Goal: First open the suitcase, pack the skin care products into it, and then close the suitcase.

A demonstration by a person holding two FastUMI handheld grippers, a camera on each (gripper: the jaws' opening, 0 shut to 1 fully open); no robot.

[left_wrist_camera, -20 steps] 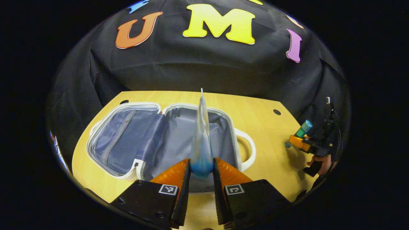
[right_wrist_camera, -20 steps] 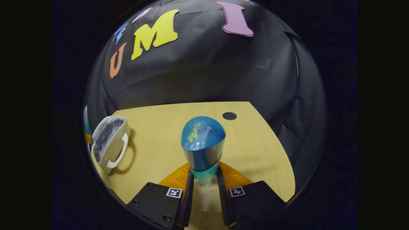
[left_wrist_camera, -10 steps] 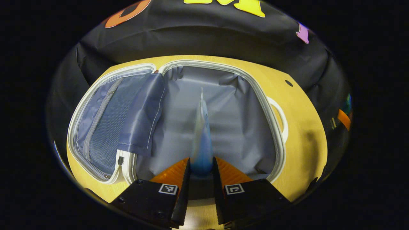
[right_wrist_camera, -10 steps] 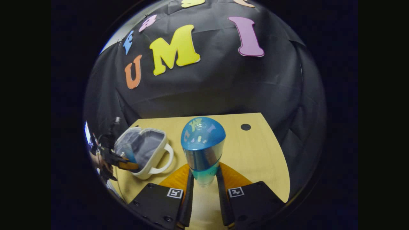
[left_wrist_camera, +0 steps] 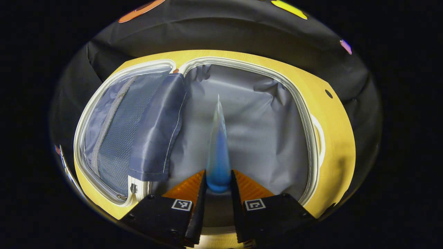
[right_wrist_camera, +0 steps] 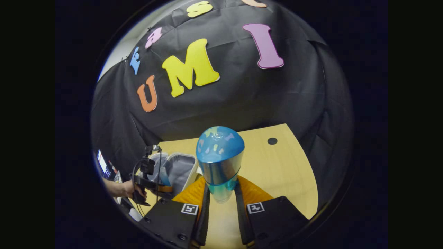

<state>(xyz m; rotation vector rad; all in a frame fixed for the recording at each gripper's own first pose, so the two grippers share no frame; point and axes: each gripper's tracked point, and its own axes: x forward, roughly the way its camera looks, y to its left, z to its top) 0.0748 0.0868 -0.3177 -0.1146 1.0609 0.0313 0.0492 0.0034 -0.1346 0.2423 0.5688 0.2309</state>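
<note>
Suitcase [left_wrist_camera: 263, 114] open, tube [left_wrist_camera: 217, 152] clamped, bottle [right_wrist_camera: 219, 162] clamped

Left gripper [left_wrist_camera: 218, 193]: two black, blocky finger mounts, each with a small square black-and-white marker on a white patch near its inner top corner and round screw heads [left_wrist_camera: 149, 197] along the edges; ribbed wedge-shaped parts rise from the mounts toward the narrow fingers. Right gripper [right_wrist_camera: 222, 204] has the same build: black mounts, square markers [right_wrist_camera: 189, 209], screws near the edges. In the right gripper view the left gripper shows farther off as a dark body with a small camera unit on top, thin black cables [right_wrist_camera: 134, 173] looping beside it, and a hand [right_wrist_camera: 129, 189] on its grip.
</note>
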